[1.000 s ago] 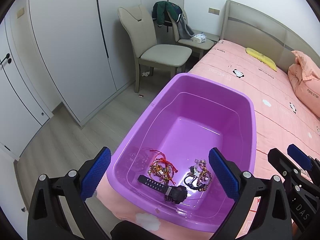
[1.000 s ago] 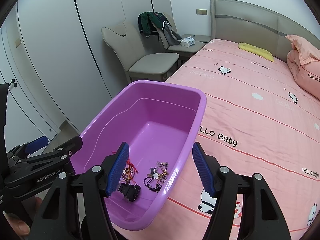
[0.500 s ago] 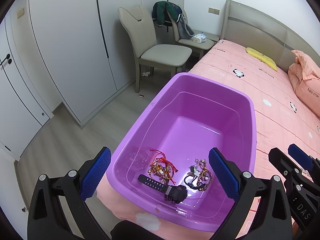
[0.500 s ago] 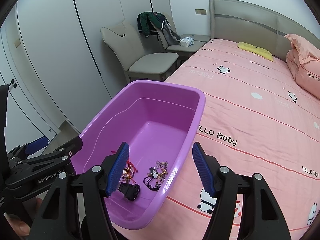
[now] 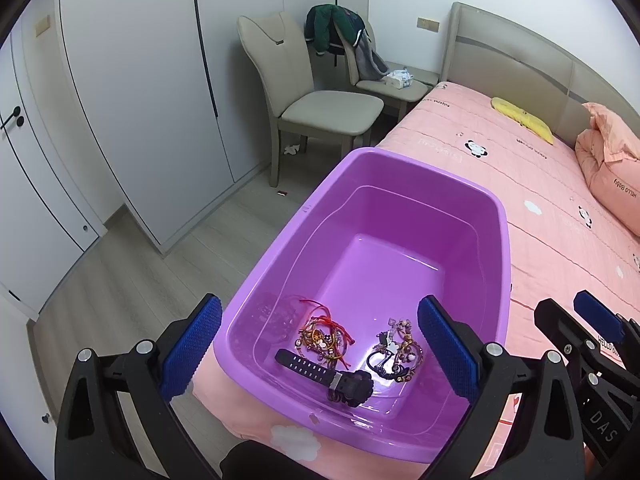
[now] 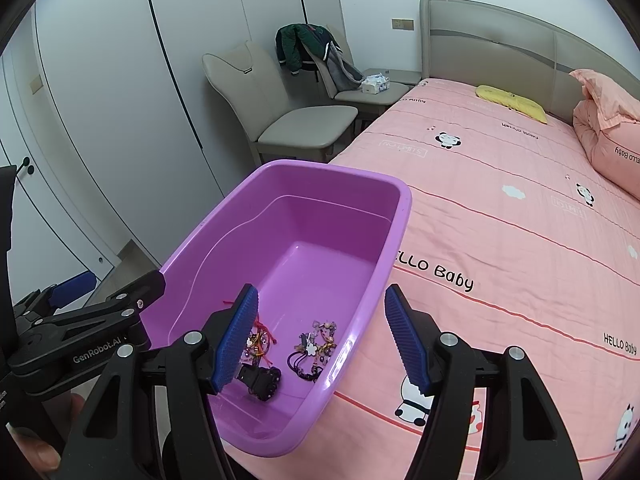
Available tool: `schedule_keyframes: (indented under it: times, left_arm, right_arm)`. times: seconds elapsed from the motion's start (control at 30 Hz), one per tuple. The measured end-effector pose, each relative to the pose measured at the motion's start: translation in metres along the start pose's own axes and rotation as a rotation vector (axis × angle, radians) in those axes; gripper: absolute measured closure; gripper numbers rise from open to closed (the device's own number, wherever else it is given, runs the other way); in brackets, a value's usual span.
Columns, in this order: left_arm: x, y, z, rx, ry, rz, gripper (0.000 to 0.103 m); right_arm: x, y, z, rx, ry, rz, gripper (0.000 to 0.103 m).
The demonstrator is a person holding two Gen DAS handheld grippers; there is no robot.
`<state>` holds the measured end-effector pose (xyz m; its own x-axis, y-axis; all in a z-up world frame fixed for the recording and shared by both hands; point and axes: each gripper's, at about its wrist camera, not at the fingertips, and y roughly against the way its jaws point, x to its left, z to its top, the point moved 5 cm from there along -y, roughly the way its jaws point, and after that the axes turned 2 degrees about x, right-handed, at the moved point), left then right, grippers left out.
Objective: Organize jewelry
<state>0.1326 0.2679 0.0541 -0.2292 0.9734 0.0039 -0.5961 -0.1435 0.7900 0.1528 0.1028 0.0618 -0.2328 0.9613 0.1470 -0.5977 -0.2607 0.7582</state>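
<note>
A purple plastic tub (image 5: 505, 240) (image 6: 396, 216) sits on the near corner of the pink bed. In its near end lie a black watch (image 5: 332, 376) (image 6: 260, 382), a tangle of red and gold bracelets (image 5: 322, 332) (image 6: 262, 338) and a bunch of dark beaded bracelets (image 5: 396, 350) (image 6: 314, 350). My left gripper (image 5: 320, 352) is open and empty above the tub's near end. My right gripper (image 6: 322, 338) is open and empty over the tub's right rim; it also shows in the left wrist view (image 5: 592, 320).
The pink bed (image 6: 500, 208) stretches to the right with a yellow pillow (image 6: 512, 102) and a folded pink quilt (image 6: 608, 136). Two beige chairs (image 5: 320, 108) stand beyond the tub, one with a jacket. White wardrobe doors (image 5: 140, 80) line the left.
The right gripper has drifted slightly; the tub sits a little lower and left in its view. The left gripper and the jewelry have not visibly moved.
</note>
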Motion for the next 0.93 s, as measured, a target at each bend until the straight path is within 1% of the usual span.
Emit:
schedule_keyframes:
  times: [0.1, 0.23, 0.33, 0.4, 0.47, 0.93]
  left_arm:
    - [0.0008, 0.0009, 0.0006, -0.006, 0.0, 0.0, 0.006]
    - [0.0006, 0.0056, -0.0009, -0.029, 0.003, -0.02, 0.006]
    - [-0.0008, 0.0078, -0.0008, -0.038, -0.008, -0.007, 0.006]
    - [-0.0007, 0.0075, -0.0009, -0.033, 0.0, 0.008, 0.006]
    - [0.0003, 0.0056, -0.0006, -0.019, 0.012, 0.0, 0.006]
    - [0.0024, 0.0043, -0.0045, -0.002, 0.023, 0.0, 0.006]
  right_arm:
    - [0.0003, 0.0, -0.0002, 0.0, 0.001, 0.0, 0.04]
    - [0.0014, 0.001, -0.0006, -0.002, 0.004, 0.002, 0.04]
    - [0.0015, 0.0012, -0.0008, -0.001, 0.003, 0.002, 0.04]
    - [0.0019, 0.0014, -0.0005, 0.0, 0.003, 0.002, 0.039]
    - [0.0016, 0.0019, -0.0003, 0.001, 0.004, 0.0, 0.035]
    - [-0.0027, 0.0057, -0.0011, -0.002, 0.003, 0.005, 0.035]
